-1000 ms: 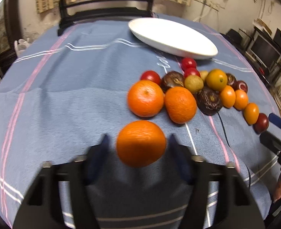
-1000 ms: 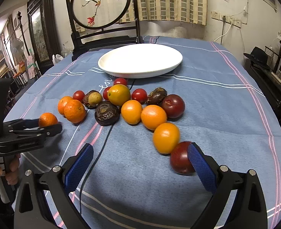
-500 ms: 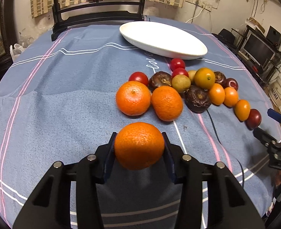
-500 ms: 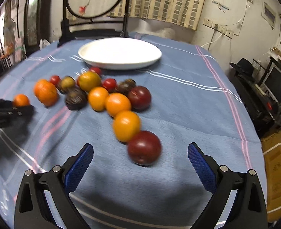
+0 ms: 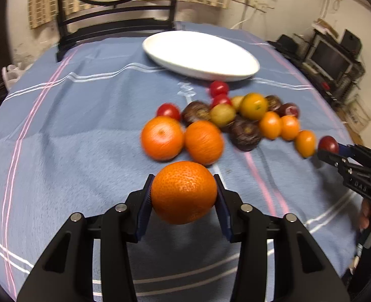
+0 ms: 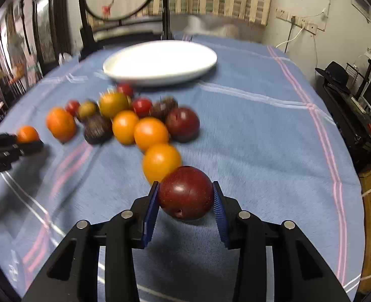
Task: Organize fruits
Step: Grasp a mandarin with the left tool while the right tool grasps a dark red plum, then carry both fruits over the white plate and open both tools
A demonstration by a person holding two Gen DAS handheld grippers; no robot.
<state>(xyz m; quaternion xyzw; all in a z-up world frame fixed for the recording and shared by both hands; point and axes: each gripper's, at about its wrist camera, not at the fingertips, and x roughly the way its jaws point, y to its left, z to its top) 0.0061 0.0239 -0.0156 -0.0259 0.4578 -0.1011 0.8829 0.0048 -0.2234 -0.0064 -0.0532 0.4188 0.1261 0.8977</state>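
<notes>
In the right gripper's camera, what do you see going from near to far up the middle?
Right gripper closing on the dark red plum → yellow-orange fruit → another orange one → white plate → chair.

Dim indoor light, heavy fisheye warp w/ dark vignetted corners, motion blur on bkgd fruit pile [image 5: 225,123], soft shadows.

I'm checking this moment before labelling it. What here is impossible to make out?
- Left wrist view: underside of the orange in the left gripper, hidden by the fruit itself.
- Right wrist view: whether the plum has left the cloth, hidden by its own bulk.
- Both views: skins of the piled fruit, motion-blurred.
</notes>
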